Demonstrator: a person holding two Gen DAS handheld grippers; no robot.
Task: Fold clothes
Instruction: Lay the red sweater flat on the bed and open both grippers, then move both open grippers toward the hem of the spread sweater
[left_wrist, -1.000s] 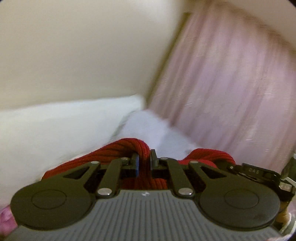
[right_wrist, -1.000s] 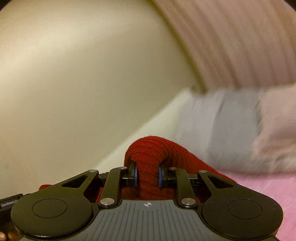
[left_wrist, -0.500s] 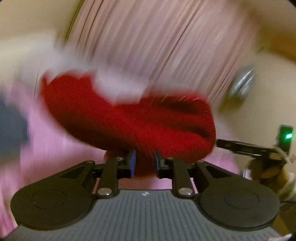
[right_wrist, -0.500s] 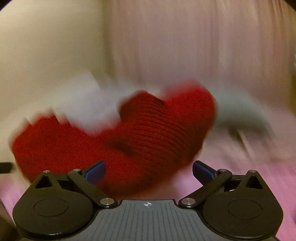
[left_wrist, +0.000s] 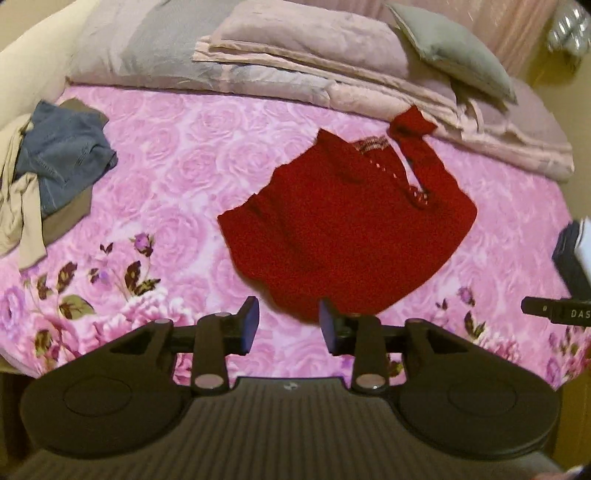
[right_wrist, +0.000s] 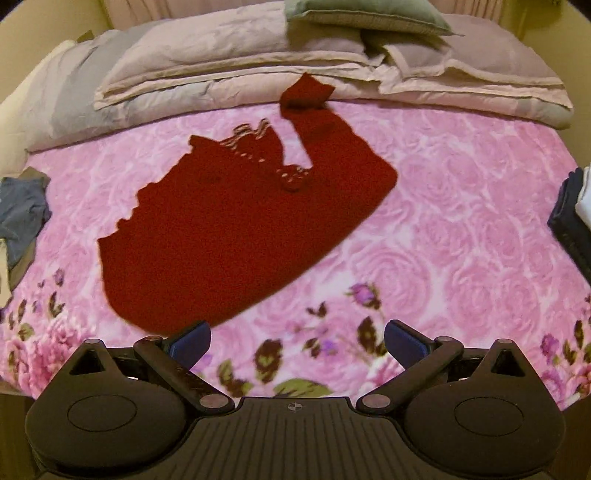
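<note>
A red knit sweater (left_wrist: 347, 225) (right_wrist: 236, 221) lies spread on the pink floral bedspread (left_wrist: 192, 173) (right_wrist: 461, 229), one sleeve reaching up onto the folded duvet. My left gripper (left_wrist: 289, 325) is open, held above the bed just short of the sweater's near hem, nothing between its blue pads. In the right wrist view my right gripper (right_wrist: 297, 341) stands wide open over bare bedspread, with the sweater's hem just beyond its left finger (right_wrist: 190, 341).
A pile of jeans and beige clothes (left_wrist: 48, 170) (right_wrist: 20, 214) sits at the bed's left side. A dark and white folded stack (left_wrist: 576, 258) (right_wrist: 572, 218) sits at the right edge. Folded duvet (left_wrist: 295, 70) and grey pillow (left_wrist: 454, 51) line the far end.
Both grippers were shut on the red sweater held up in the air; they have opened and let go, and the sweater now lies flat on the bed.
</note>
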